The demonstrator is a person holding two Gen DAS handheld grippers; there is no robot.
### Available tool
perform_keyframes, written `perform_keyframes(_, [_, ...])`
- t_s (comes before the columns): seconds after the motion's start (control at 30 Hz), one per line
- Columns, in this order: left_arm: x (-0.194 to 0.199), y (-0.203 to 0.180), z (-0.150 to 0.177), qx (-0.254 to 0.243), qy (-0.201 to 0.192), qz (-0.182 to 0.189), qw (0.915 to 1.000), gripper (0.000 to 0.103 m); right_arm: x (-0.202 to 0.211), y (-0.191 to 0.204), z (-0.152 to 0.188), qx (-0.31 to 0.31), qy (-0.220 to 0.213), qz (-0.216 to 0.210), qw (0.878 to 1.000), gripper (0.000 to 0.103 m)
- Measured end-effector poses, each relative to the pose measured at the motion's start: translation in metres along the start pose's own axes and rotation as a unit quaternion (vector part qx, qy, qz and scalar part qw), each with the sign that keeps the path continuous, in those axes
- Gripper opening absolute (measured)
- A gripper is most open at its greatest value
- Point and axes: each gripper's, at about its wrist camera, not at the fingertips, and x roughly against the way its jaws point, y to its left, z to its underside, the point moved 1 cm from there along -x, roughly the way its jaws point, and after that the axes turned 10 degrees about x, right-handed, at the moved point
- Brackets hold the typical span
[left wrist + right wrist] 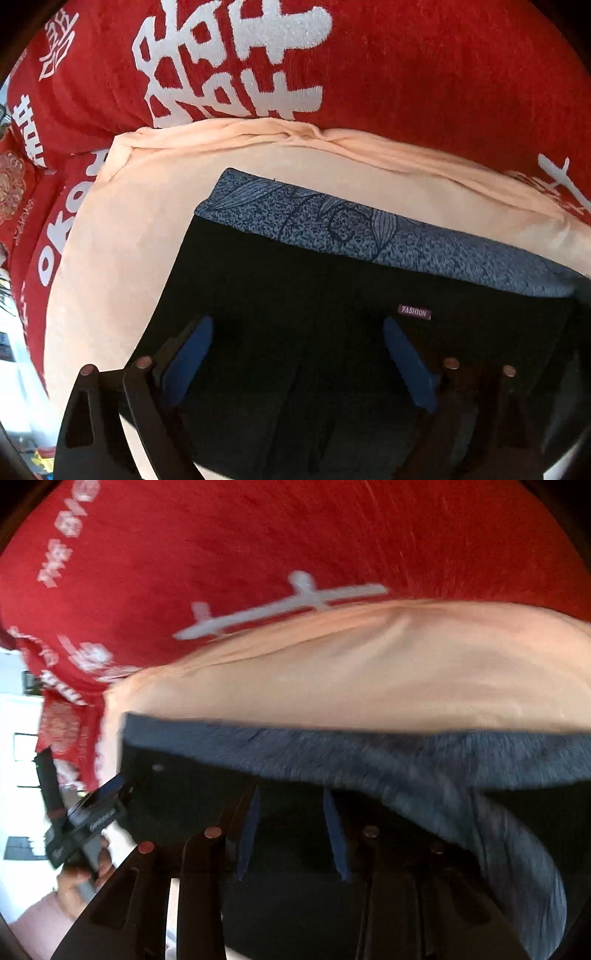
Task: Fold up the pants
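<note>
The black pants (295, 280) lie flat on a peach sheet (122, 229). Their blue patterned waistband (369, 225) faces away from me and a small "FASHION" label (414, 311) shows on the black cloth. My left gripper (295, 325) is open over the black cloth, its blue pads (192, 350) wide apart and empty. In the right wrist view the pants (288, 886) and blurred waistband (332, 749) fill the lower part. My right gripper (290, 812) is open, hovering at the black cloth below the waistband. The left gripper (99, 805) shows at the pants' left edge there.
A red blanket with white characters (406, 74) lies beyond the peach sheet and along its left side (55, 229). The same blanket (258, 546) fills the top of the right wrist view. A bright room shows at the far left (22, 738).
</note>
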Motion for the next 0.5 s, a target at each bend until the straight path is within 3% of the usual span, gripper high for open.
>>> perform_keyframes(0.13, [0.027, -0.011, 0.014, -0.037, 0.011, -0.023, 0.9990, 0.094, 0.021, -0.024, -0.009, -0.068, -0.050, 0.002, 0.996, 0.034])
perform_keyframes(0.23, [0.044, -0.028, 0.029, -0.061, 0.019, -0.019, 0.9978, 0.094, 0.054, -0.035, 0.000, -0.080, -0.077, 0.012, 0.994, 0.035])
perform_keyframes(0.37, [0.068, -0.060, 0.058, -0.080, 0.037, 0.006, 0.9961, 0.094, 0.096, -0.033, 0.032, -0.066, -0.074, 0.025, 0.995, 0.048])
perform_keyframes(0.5, [0.082, -0.099, 0.092, -0.115, 0.055, 0.026, 0.9915, 0.094, 0.124, -0.034, 0.071, -0.076, -0.070, 0.027, 0.994, 0.051])
